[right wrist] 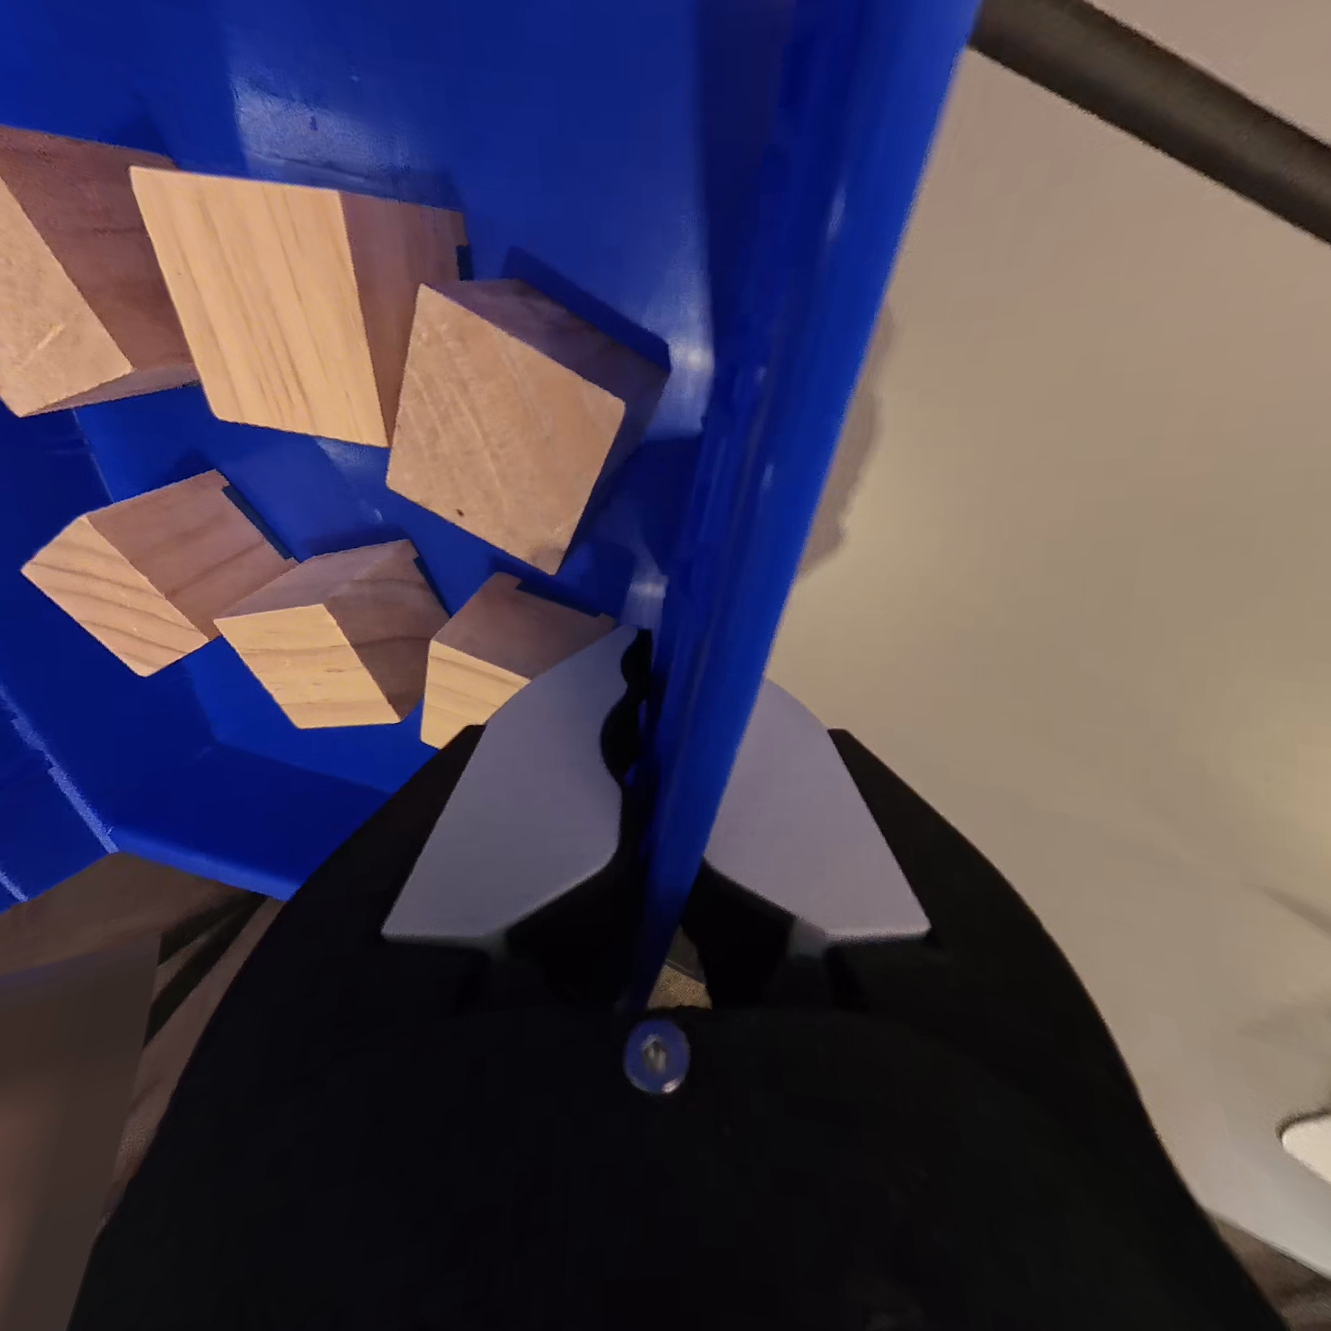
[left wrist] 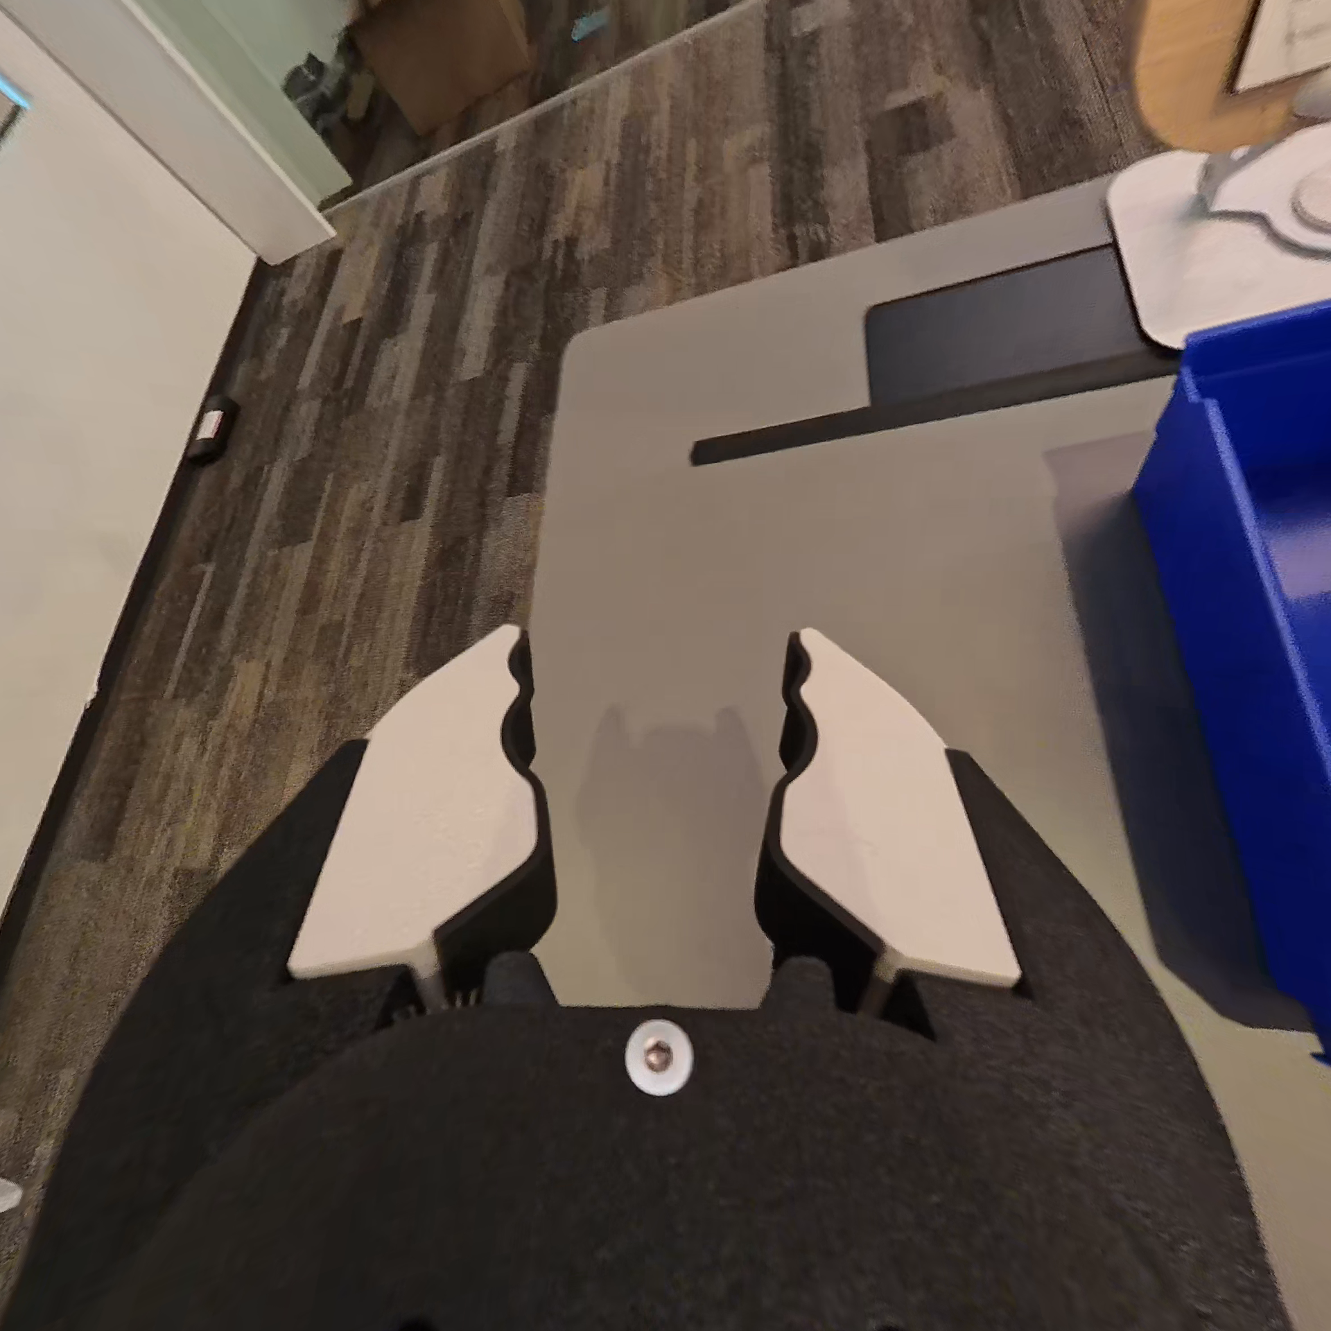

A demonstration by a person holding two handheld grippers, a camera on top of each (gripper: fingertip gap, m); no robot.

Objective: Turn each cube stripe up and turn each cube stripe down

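My left gripper [left wrist: 657, 637] is open and empty, hovering over the grey table [left wrist: 720, 504] near its left edge. A blue bin [left wrist: 1253, 576] stands to its right. My right gripper [right wrist: 695, 662] is shut on the bin's right wall [right wrist: 756, 360], one finger [right wrist: 533, 778] inside and the other [right wrist: 807, 814] outside. Several plain wooden cubes lie loose on the bin floor, among them one by the wall [right wrist: 497, 425], a larger-looking one [right wrist: 266, 302] and one next to my inner finger [right wrist: 468, 691]. Their visible faces are bare wood; small blue edges show at their far sides.
A black mat [left wrist: 1008, 338] and a white stand base [left wrist: 1224, 238] lie at the table's far right. Patterned carpet [left wrist: 432, 360] is beyond the table's left edge. A black bar [right wrist: 1152, 93] crosses the right wrist view's upper right.
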